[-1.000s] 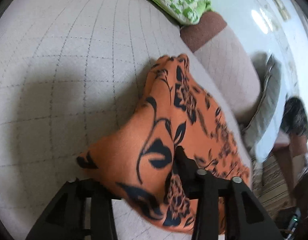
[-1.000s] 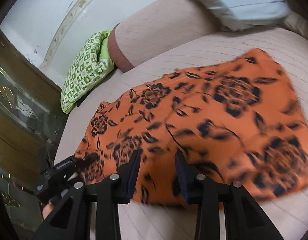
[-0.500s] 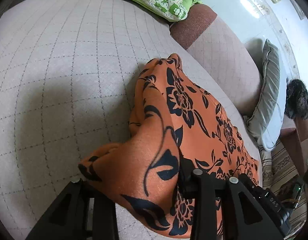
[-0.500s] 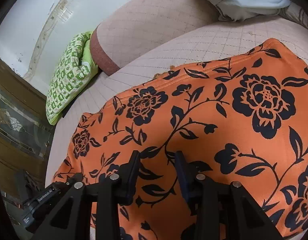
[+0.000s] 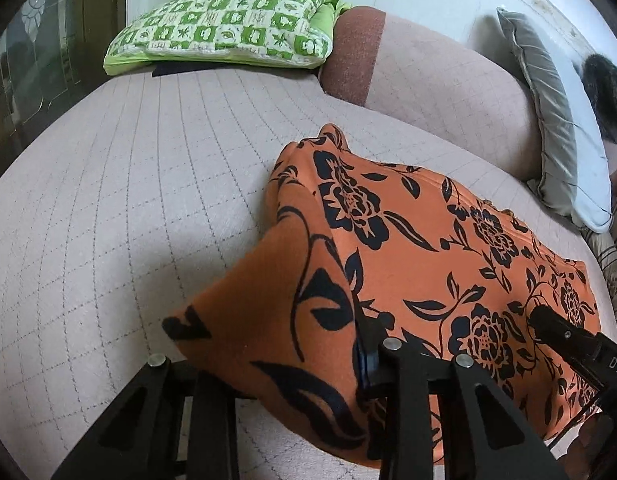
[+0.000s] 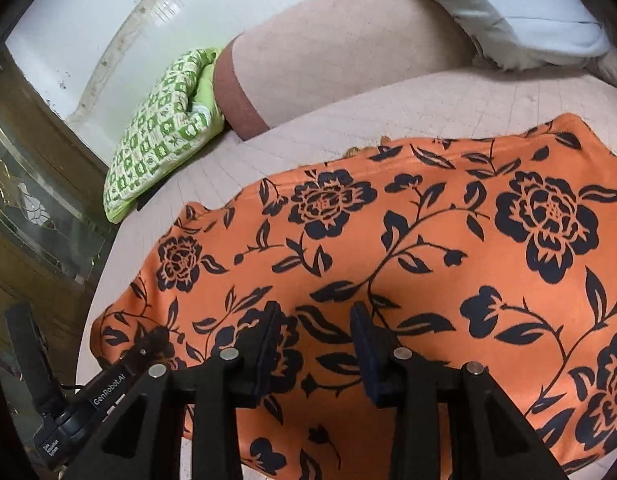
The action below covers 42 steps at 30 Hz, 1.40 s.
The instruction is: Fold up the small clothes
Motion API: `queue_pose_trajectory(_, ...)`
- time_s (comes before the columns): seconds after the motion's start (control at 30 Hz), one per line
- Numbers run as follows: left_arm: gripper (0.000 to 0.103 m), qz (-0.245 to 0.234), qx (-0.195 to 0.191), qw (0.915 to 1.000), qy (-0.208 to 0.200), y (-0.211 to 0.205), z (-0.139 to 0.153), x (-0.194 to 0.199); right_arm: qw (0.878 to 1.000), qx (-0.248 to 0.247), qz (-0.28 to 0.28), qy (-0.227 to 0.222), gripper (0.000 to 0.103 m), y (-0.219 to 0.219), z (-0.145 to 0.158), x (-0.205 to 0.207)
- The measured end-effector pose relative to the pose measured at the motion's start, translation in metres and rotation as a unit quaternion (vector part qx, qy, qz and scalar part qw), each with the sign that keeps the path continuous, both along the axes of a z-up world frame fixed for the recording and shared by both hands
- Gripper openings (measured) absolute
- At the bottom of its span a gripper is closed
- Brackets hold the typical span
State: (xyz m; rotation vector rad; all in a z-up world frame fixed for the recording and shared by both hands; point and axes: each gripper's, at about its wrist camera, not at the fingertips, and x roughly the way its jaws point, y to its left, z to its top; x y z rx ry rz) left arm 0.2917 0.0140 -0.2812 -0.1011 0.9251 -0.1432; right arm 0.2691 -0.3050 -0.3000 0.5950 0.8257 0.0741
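Observation:
An orange garment with black flowers (image 5: pixel 420 248) lies on a pale quilted sofa seat (image 5: pixel 128 200). My left gripper (image 5: pixel 284 360) is shut on the garment's near left corner, which is lifted and draped over the jaws. In the right wrist view the garment (image 6: pixel 408 248) spreads wide and flat. My right gripper (image 6: pixel 312 344) sits low over the garment's near edge with a gap between the jaws; cloth shows between them and I cannot tell if it is pinched. The right gripper's body shows in the left wrist view (image 5: pixel 568 340).
A green and white checked pillow (image 5: pixel 228 32) lies at the far end of the seat by a brown-banded backrest (image 5: pixel 428 80). A grey and white cushion (image 5: pixel 556 120) leans at the right. A glass-fronted wooden cabinet (image 6: pixel 24 216) stands beyond the seat's left edge.
Both grippers have moved forward over the seat with the garment. The garment now lies more spread and flatter. The left corner stays lifted in my left gripper.

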Motion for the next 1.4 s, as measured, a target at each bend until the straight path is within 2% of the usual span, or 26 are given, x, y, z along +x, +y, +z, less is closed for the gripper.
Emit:
queue_pose_trajectory(0.1,0.034,-0.001,0.004,1.0,-0.001,-0.001,0.0,0.0,0.999,0.005,0.004,0.048,0.039,0.0,-0.018,0.01)
queue_pose_trajectory(0.63,0.035,0.004,0.012,0.9999,0.009,-0.003,-0.004,0.002,0.999,0.013,0.007,0.048,0.04,-0.002,-0.021,0.01)
queue_pose_trajectory(0.73,0.04,0.006,0.008,0.9996,0.025,-0.002,-0.011,0.007,0.999,0.013,0.007,0.047,0.04,-0.002,-0.021,0.01)
queue_pose_trajectory(0.8,0.062,0.011,-0.006,0.9992,0.037,0.002,-0.013,0.011,0.999,0.013,0.008,0.047,0.04,-0.002,-0.021,0.01)
queue_pose_trajectory(0.87,0.064,0.014,-0.043,0.9975,0.054,0.009,-0.017,0.018,0.999,0.016,0.008,0.047,0.04,-0.002,-0.021,0.01)
queue_pose_trajectory(0.93,0.064,0.027,-0.084,0.9944,0.057,0.019,-0.017,0.021,0.999,0.022,0.008,0.047,0.04,-0.004,-0.021,0.01)
queue_pose_trajectory(0.97,0.061,0.034,-0.104,0.9924,0.056,0.024,-0.017,0.022,0.998,0.031,0.006,0.046,0.04,-0.006,-0.021,0.009)
queue_pose_trajectory(1.0,0.047,0.038,-0.115,0.9911,0.055,0.026,-0.016,0.023,0.998,0.048,-0.003,0.041,0.04,-0.01,-0.02,0.007)
queue_pose_trajectory(1.03,0.041,0.042,-0.112,0.9914,0.053,0.027,-0.016,0.024,0.997,0.065,-0.01,0.036,0.04,-0.013,-0.019,0.005)
queue_pose_trajectory(1.1,0.036,0.038,-0.105,0.9927,0.047,0.023,-0.016,0.023,0.996,0.084,-0.022,0.014,0.04,-0.021,-0.014,0.001)
queue_pose_trajectory(1.23,0.032,0.034,-0.089,0.995,0.03,0.016,-0.011,0.019,0.996,0.079,-0.03,-0.027,0.04,-0.026,-0.003,-0.002)
queue_pose_trajectory(1.27,0.032,0.035,-0.091,0.9948,0.029,0.016,-0.01,0.019,0.996,0.083,-0.025,-0.019,0.04,-0.025,-0.006,0.001)
queue_pose_trajectory(1.33,0.031,0.035,-0.101,0.9938,0.029,0.02,-0.008,0.019,0.996,0.086,-0.011,0.031,0.046,-0.021,-0.021,0.011)
queue_pose_trajectory(1.37,0.031,0.033,-0.102,0.9938,0.028,0.02,-0.006,0.019,0.996,0.08,-0.002,0.042,0.046,-0.017,-0.028,0.015)
queue_pose_trajectory(1.4,0.031,0.03,-0.102,0.994,0.024,0.021,-0.003,0.017,0.997,0.073,-0.004,0.03,0.047,-0.016,-0.025,0.013)
